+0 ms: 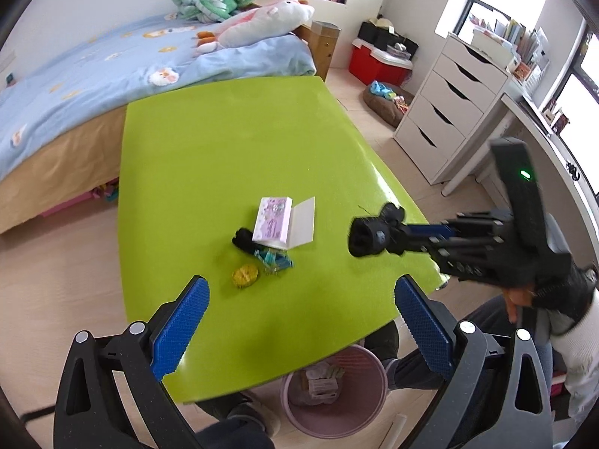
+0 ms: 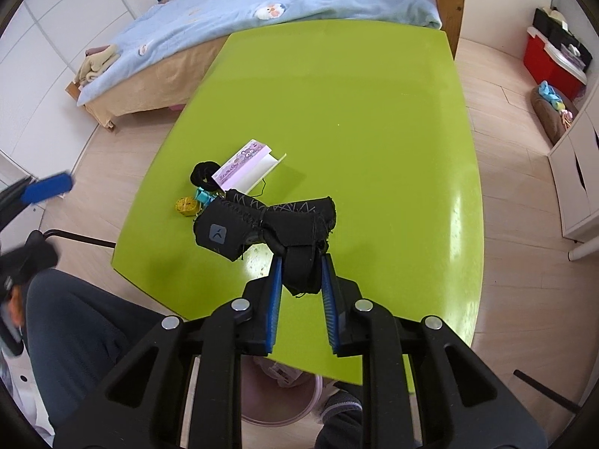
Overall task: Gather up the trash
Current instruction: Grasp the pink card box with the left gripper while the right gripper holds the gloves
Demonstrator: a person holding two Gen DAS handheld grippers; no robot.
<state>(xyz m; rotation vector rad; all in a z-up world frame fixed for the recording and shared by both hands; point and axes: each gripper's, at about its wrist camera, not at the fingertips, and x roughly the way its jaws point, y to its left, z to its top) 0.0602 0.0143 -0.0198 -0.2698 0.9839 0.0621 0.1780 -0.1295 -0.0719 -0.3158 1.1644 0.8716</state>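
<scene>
- My left tongs (image 1: pixel 301 321) hang wide open over the near edge of the green tabletop (image 1: pixel 232 142), nothing between them.
- Mid-tabletop: black hair tie (image 1: pixel 239 241), yellow wad (image 1: pixel 244 276), teal wrapper (image 1: pixel 275 258), pink box (image 1: pixel 272 222).
- My right tongs (image 2: pixel 301 262) are clamped on a black fabric piece (image 2: pixel 262 224), lifted off the tabletop.
- Pink bin (image 1: pixel 337 393) sits on the floor under the near edge.

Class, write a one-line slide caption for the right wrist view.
Right gripper lifts a black fabric piece above the green table.
</scene>
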